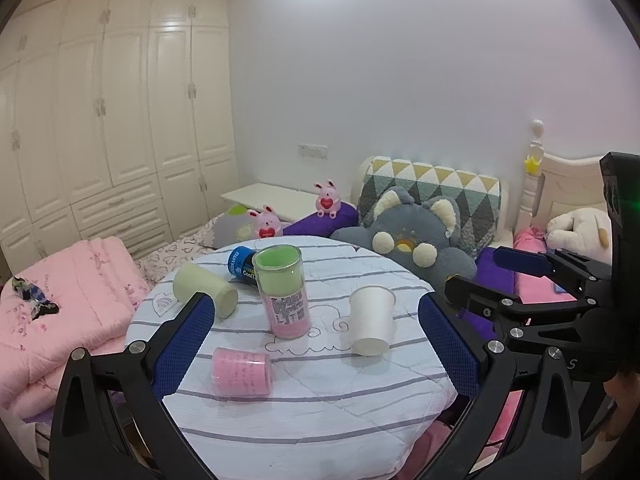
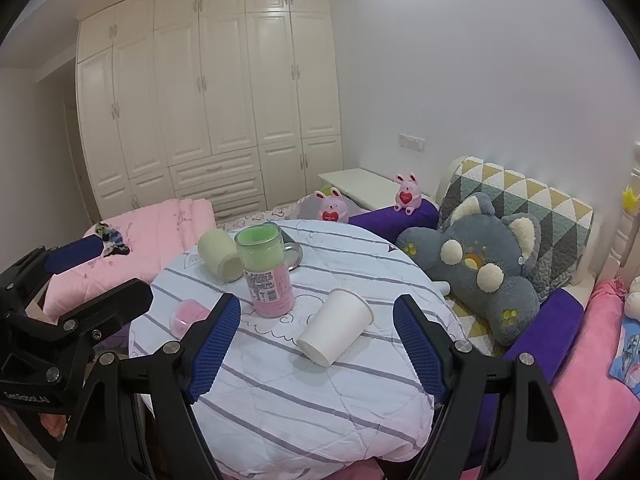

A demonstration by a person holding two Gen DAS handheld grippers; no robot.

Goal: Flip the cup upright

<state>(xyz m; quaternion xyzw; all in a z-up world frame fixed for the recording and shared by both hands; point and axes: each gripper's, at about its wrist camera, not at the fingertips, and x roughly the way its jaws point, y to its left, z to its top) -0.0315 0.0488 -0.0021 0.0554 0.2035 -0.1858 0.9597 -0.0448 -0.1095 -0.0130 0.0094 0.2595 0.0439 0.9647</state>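
A white paper cup (image 1: 371,320) (image 2: 335,327) lies on its side on the round table with the striped cloth (image 1: 304,408) (image 2: 280,396), its mouth toward the far wall and its base toward me. My left gripper (image 1: 316,352) is open and empty, held above the table's near side, with the cup right of its centre line. My right gripper (image 2: 318,346) is open and empty, with the cup lying between its fingers' line of sight. The right gripper also shows at the right edge of the left wrist view (image 1: 480,276).
A tall clear jar with green and pink filling (image 1: 282,292) (image 2: 266,270) stands upright mid-table. A cream cup (image 1: 204,290) (image 2: 220,256), a pink cup (image 1: 242,372) (image 2: 188,316) and a blue can (image 1: 240,266) lie on their sides. Plush toys (image 1: 412,236) and pink bedding (image 1: 68,312) surround the table.
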